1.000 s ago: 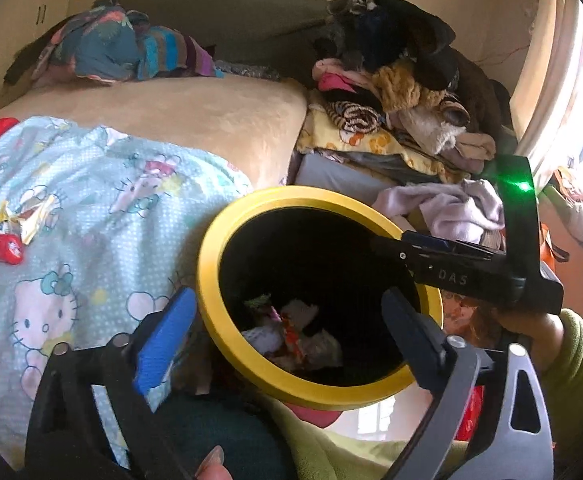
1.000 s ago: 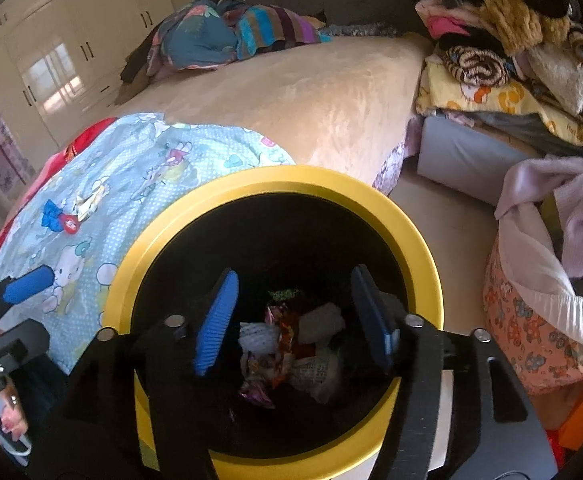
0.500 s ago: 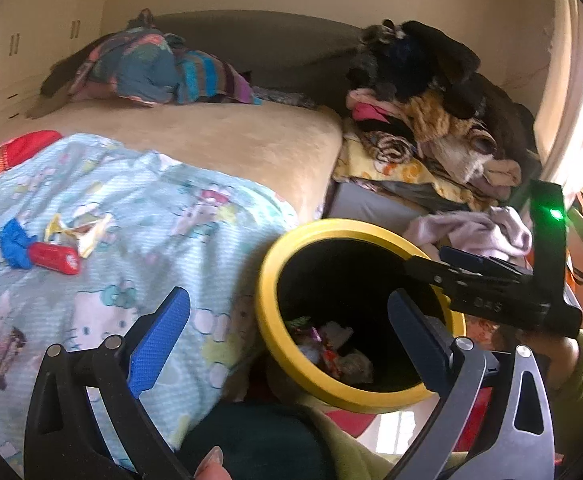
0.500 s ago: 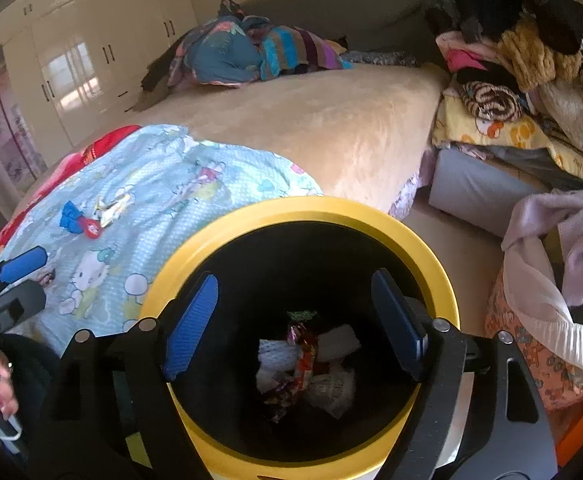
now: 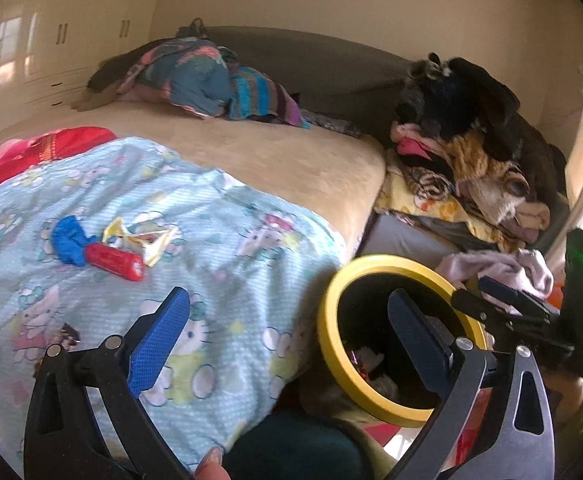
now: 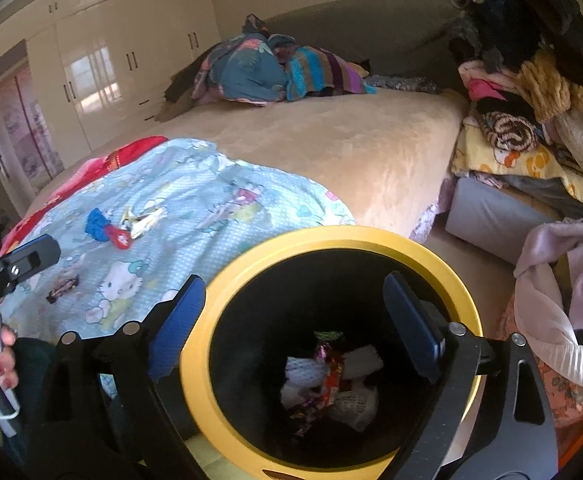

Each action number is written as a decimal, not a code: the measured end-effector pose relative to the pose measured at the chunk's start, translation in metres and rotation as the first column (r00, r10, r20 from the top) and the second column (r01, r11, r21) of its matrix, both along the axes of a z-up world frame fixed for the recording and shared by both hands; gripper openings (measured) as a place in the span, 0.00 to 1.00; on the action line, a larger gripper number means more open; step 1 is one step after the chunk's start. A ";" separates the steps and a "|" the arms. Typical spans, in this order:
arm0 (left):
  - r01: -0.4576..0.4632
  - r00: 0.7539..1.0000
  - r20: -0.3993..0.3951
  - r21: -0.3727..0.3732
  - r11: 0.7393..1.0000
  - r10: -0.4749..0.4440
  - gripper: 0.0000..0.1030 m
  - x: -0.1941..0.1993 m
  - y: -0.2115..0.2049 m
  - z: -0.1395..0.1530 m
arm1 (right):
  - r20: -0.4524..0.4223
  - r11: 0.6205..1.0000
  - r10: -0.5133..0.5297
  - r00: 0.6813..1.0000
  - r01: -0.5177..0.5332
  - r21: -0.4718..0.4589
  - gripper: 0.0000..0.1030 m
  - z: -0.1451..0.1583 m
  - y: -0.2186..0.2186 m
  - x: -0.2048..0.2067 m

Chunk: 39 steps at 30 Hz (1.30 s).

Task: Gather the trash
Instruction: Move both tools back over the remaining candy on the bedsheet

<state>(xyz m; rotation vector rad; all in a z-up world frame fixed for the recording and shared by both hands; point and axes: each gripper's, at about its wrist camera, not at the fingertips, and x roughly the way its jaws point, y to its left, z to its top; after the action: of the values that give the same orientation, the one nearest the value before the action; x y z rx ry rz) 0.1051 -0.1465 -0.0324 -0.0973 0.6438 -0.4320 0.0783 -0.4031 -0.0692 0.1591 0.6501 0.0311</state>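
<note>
A black bin with a yellow rim [image 6: 331,236] stands against the bed, with several wrappers [image 6: 331,376] at its bottom. My right gripper [image 6: 295,320] hovers over its mouth; its jaws are opening and nothing is between them. My left gripper [image 5: 287,332] is open and empty, above the bed's edge just left of the bin [image 5: 391,264]. Loose trash lies on the cartoon-print blanket [image 5: 231,240]: a blue crumpled piece [image 5: 67,244], a red wrapper [image 5: 115,260], a yellow-white wrapper [image 5: 143,240] and a dark wrapper [image 5: 67,336] nearer the left finger.
A heap of clothes [image 6: 531,80] rises at the right over a grey box [image 6: 487,216]. A laundry basket with a lilac cloth [image 6: 563,280] stands right of the bin. Bundled bedding [image 6: 275,68] lies at the bed's far end, with white wardrobes [image 6: 91,68] behind.
Both grippers have risen and drawn back from the bin. The left one has swung left toward the blanket, bringing the loose trash into view. The right jaws have spread wider.
</note>
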 end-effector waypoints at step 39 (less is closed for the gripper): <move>-0.381 0.923 0.038 -0.066 0.922 0.384 0.94 0.020 0.155 0.021 | 0.018 0.945 0.326 0.945 -0.326 0.008 0.81 0.012 0.147 0.046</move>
<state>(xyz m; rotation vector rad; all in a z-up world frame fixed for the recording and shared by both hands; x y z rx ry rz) 0.1248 0.0085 -0.0118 -0.2617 0.5466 -0.0736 0.1241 -0.2559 -0.0572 0.0599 0.6540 0.3553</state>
